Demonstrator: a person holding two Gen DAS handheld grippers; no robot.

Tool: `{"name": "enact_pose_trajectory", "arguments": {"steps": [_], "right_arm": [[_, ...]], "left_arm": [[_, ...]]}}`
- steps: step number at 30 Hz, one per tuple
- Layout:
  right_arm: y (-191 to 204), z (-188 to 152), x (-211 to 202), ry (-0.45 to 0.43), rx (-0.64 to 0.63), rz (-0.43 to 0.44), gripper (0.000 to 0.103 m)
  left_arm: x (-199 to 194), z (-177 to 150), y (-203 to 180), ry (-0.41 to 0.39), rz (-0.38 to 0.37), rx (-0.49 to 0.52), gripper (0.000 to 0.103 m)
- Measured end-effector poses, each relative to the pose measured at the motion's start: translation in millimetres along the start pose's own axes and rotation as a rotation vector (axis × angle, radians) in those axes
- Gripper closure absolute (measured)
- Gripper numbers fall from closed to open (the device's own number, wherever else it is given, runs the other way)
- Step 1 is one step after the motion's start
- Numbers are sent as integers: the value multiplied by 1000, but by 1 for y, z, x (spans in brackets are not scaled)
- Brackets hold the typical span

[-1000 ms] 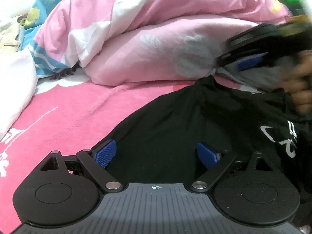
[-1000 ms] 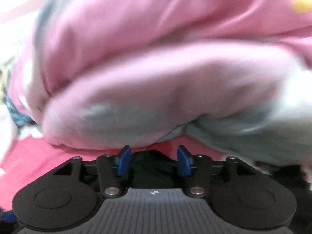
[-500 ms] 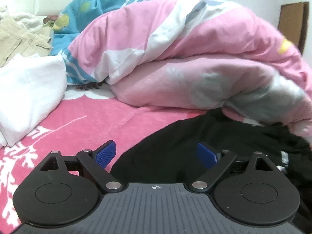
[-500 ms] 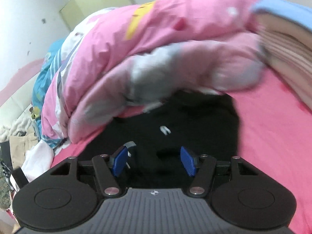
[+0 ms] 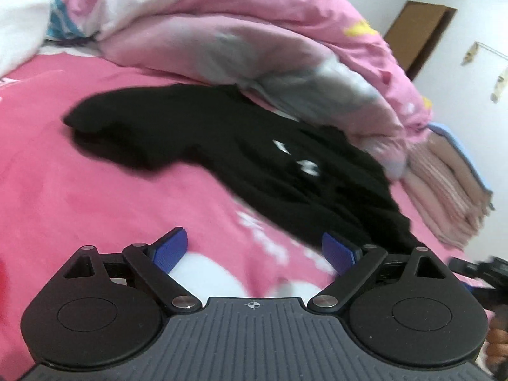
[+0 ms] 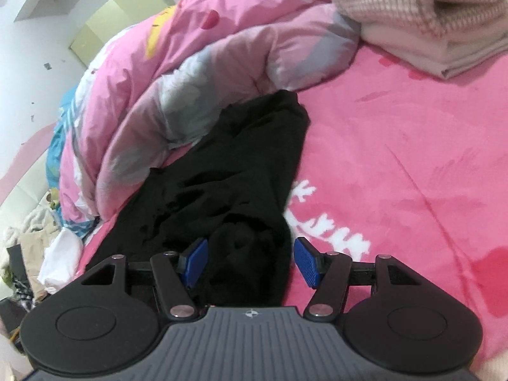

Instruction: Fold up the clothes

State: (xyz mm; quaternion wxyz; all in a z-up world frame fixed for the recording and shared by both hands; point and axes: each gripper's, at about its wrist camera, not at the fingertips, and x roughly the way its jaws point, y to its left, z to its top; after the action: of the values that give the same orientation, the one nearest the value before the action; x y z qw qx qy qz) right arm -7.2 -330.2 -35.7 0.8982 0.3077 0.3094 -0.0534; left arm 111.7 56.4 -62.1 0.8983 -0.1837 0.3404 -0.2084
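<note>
Black garment (image 6: 222, 197) lies crumpled on the pink bedsheet (image 6: 397, 165), and in the right wrist view its nearest bunched end sits between the fingers of the right gripper (image 6: 250, 262); the blue pads (image 6: 196, 262) stand apart on either side of the cloth and do not press it, so nothing is pinched. From there the dark fabric runs away from the camera in a long strip, its far end tucked against the rolled edge of a pink quilt (image 6: 197, 73). White branch-like patterns (image 6: 327, 219) are printed on the sheet just right of the garment. In the left wrist view the left gripper (image 5: 258, 250) hangs over bare sheet with its pads spread wide and nothing between them; the garment (image 5: 241, 149) begins just beyond its right finger and stretches away to the left. White marks (image 5: 298, 158) show on the black cloth, too blurred to read as letters or a logo. At the lower right edge of this view, part of the other gripper and the fingers of a hand (image 5: 497, 339) come into frame. Farther back, the quilt (image 5: 254, 31) is heaped along the bed, touching the garment's far side. A stack of folded, pale striped bedding (image 5: 444, 184) sits to the right, beside the quilt. White cloth (image 5: 19, 28) lies at the far left, and a brown door (image 5: 419, 31) stands in the wall beyond.
</note>
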Motion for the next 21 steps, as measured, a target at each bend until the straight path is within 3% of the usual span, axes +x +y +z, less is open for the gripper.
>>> {"name": "enact_pose_trajectory", "arguments": {"steps": [3,8,11,12,14,19,21], "right_arm": [[-6,-7,14,-7,-26,1,45],[-16,-19,21,-59,-85,67,51],[-20,-19,21,-66,-80,102,60],[-21,-19,21,-67,-81,104,64],[-22,-19,22,-64,-79,114,87],[-30,-18,19,-68,-41,148,96],[-35,-18,15,-86,-11,163,97]], "left_arm": [[0,-6,-24,0,-40,35,11],[1,-24,-63,3,-28,203,17],[8,-38,-77,49,-19,265,31],[11,-42,-81,65,-15,282,41],[15,-48,-87,85,8,306,51],[13,-49,-89,87,22,262,82],[12,-48,-87,90,22,219,86]]}}
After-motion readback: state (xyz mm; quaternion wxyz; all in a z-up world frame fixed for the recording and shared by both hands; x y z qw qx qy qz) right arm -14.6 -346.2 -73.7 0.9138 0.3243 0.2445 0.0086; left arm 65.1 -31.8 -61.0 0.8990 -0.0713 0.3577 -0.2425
